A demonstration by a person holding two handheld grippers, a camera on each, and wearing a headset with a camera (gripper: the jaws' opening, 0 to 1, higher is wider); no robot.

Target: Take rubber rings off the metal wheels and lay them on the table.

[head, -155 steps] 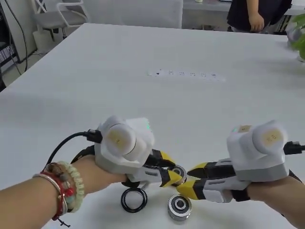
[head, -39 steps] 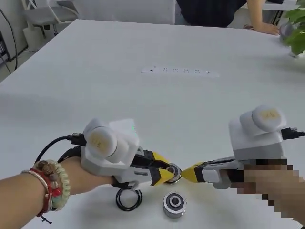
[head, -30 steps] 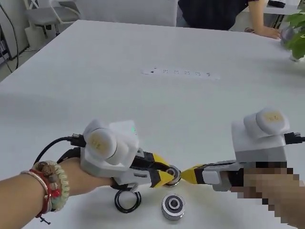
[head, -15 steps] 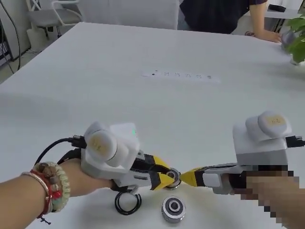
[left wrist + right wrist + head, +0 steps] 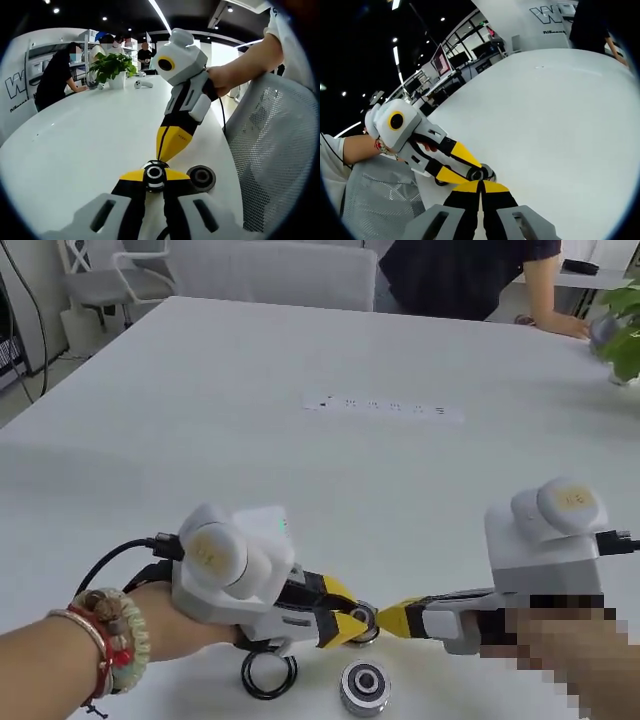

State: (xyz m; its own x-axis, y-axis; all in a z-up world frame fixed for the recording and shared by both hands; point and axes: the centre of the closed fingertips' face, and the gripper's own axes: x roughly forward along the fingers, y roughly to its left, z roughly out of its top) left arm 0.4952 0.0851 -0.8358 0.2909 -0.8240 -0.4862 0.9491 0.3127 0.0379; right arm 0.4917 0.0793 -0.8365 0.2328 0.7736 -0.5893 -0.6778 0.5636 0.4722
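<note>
My left gripper (image 5: 348, 622) is shut on a small metal wheel (image 5: 363, 620) with a black rubber ring around it, held just above the table. The same wheel (image 5: 154, 174) sits between the yellow jaw tips in the left gripper view. My right gripper (image 5: 388, 618) comes in from the right with its jaws together, tips pinching the ring at the wheel's rim (image 5: 481, 173). A loose black rubber ring (image 5: 268, 676) lies flat on the table below the left gripper. Beside it lies a bare metal wheel (image 5: 364, 687), also seen in the left gripper view (image 5: 201, 177).
The white table (image 5: 320, 470) stretches far ahead, with a power strip (image 5: 385, 407) set into its middle. A person stands at the far edge (image 5: 460, 275). A potted plant (image 5: 112, 67) stands at the far right corner. A mesh chair (image 5: 272, 150) is near me.
Five seconds ago the right jaws were open beside the wheel; now they are shut at its rim. Over the last second both grippers stay joined at the wheel; only the camera shifts.
</note>
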